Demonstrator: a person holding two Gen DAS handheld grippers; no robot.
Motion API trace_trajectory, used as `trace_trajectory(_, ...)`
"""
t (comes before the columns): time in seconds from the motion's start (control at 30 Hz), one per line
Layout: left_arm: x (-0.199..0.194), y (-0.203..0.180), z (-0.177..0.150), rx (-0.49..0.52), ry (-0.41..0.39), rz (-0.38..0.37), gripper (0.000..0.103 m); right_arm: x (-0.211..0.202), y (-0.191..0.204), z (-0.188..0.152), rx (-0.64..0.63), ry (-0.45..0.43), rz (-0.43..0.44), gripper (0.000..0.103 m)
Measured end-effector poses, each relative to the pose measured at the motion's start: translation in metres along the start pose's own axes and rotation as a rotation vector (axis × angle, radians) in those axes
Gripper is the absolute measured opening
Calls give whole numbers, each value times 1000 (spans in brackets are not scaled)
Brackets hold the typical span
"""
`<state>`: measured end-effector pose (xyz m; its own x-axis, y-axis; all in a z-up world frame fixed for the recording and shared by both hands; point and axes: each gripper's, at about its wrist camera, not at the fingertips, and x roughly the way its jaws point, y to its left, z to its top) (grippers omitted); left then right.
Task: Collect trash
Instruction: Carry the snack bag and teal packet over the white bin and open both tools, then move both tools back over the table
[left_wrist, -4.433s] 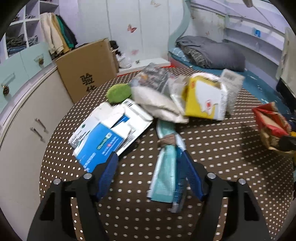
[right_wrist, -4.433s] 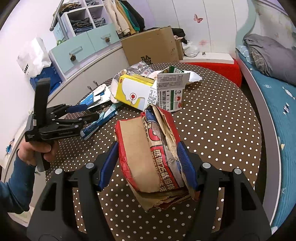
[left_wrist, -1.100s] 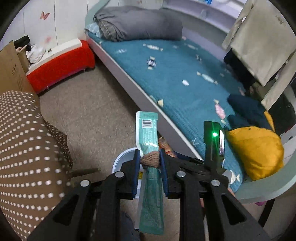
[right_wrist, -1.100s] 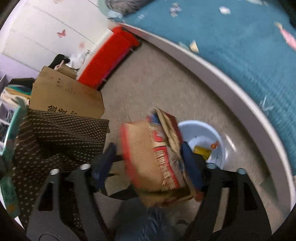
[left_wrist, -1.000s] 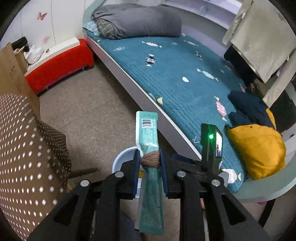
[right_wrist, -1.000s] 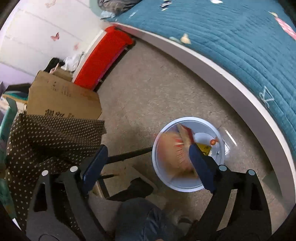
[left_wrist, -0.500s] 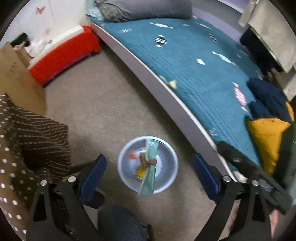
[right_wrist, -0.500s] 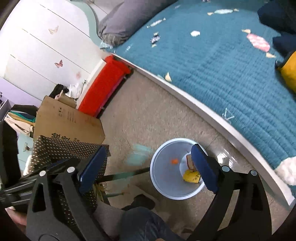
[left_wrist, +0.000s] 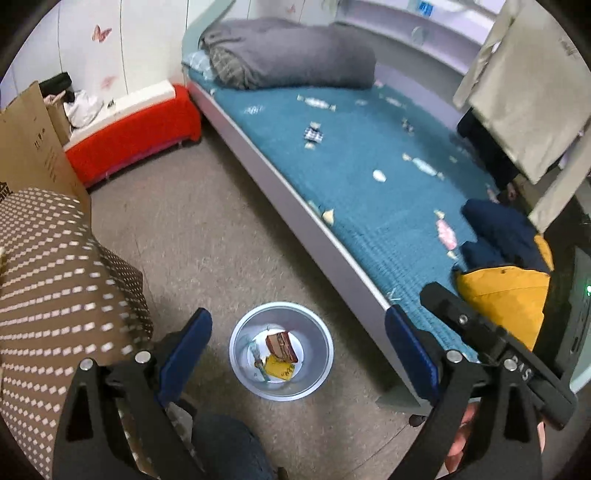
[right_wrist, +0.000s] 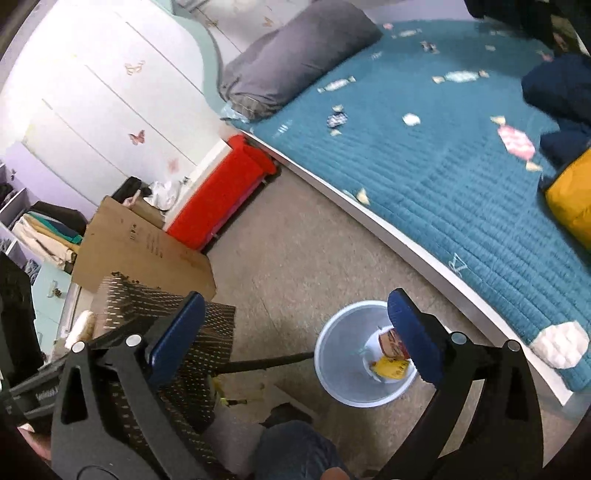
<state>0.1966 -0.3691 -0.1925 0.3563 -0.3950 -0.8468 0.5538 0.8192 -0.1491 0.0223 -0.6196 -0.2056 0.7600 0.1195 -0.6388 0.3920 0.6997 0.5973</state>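
Above the floor beside the bed (left_wrist: 369, 177), both tools hang over the trash bin (left_wrist: 236, 339), a pale round bin standing on the carpet between the polka-dot surface (left_wrist: 48, 280) and the bed frame. The left gripper (left_wrist: 297, 341) has its jaws spread wide with nothing between them, and the right gripper (right_wrist: 293, 330) is likewise wide and empty. Judging from this, the drop step looks finished for both hands, and the sensible thing now is to swing back to the surface for more litter, keeping the jaws wide on the way so they are ready to straddle the next piece. Care is needed to clear the draped edge of the cloth and not to knock the bin, which looks light and would likely tip or slide if bumped. Inside the bin lie a crumpled red-and-brown paper bag (left_wrist: 281, 345), a yellow wrapper (left_wrist: 279, 370) just beside it, and a slim teal packet (left_wrist: 257, 360) leaning against the inner wall; all sit low in the bin, with plenty of room above. In the right wrist view the right blue pad covers part of the contents.
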Motion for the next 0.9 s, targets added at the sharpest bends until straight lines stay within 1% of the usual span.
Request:
trace_trajectory(0.07,-19,1,-4,4,-39,-5,93,-11,13,1,-20,-19,15,97)
trace_trajectory(0.13,-40,4,-10,7,-82,5,93,-20,25,0,-44,-34,27,97)
trace_trajectory(0.23,-63,12,-15,5,-125,8,93,-34,50,-3,-89,-51,46,97)
trace_trajectory(0.47,-121,37,-32,7,-233,45,93,-55,105,-17,-189,-67,91,97)
trace_trajectory(0.67,-156,67,-51,-16,-291,64,93,-63,152,-35,-270,-56,127,97)
trace_trajectory(0.77,-170,83,-62,-30,-313,87,93,-66,173,-45,-309,-48,150,97)
trace_trajectory(0.9,-184,107,-80,-47,-329,110,93,-67,198,-58,-351,-38,166,97)
